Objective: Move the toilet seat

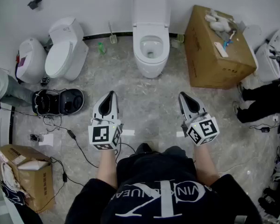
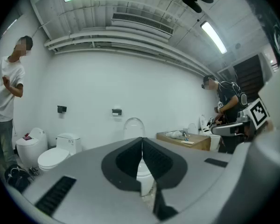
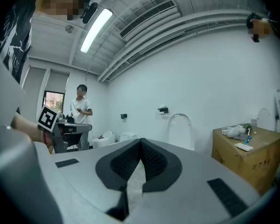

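Toilet seat (image 1: 150,6) appears upright against the back wall, well ahead, untouched. Left tool (image 1: 112,94) and right tool (image 1: 182,97) hover pressed together, empty, above the floor; the whole move seems left.

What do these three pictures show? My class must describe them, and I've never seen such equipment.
No robot here: a person holds a two-jaw gripper in each hand. The head view comes from a camera on the person's head, looking down: the left gripper and right gripper point toward a white toilet whose cover stands up against the wall. The two gripper views come from cameras riding on each gripper, looking along its jaws. Both pairs of jaws are shut and hold nothing. On the floor also stand a cardboard box and a second toilet, closed.
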Tool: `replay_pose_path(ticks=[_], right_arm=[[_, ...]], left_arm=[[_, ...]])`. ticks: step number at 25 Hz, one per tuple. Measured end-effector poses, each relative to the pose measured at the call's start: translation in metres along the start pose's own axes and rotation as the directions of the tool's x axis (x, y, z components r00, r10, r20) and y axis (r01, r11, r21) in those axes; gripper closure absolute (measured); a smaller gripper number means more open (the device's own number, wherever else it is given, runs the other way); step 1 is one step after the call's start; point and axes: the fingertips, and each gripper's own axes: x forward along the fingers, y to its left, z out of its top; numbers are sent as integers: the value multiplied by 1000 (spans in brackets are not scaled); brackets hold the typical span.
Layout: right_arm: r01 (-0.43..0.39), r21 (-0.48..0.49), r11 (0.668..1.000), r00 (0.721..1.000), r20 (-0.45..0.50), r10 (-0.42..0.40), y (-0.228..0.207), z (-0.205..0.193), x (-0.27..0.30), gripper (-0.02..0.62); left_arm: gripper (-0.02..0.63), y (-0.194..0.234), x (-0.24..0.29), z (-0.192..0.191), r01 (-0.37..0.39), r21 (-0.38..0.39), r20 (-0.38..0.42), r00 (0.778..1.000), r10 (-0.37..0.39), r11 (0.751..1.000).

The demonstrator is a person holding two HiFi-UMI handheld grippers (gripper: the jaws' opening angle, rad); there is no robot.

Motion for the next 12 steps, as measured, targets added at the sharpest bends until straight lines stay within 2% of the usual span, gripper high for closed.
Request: replay_pose_path(ticks=[12], right_arm=[[3,-1,1000,1000,-28,-3,0,-10,8,588]], left_arm=[[601,8,10,-9,6,-13,-14,1000,-6,1000]])
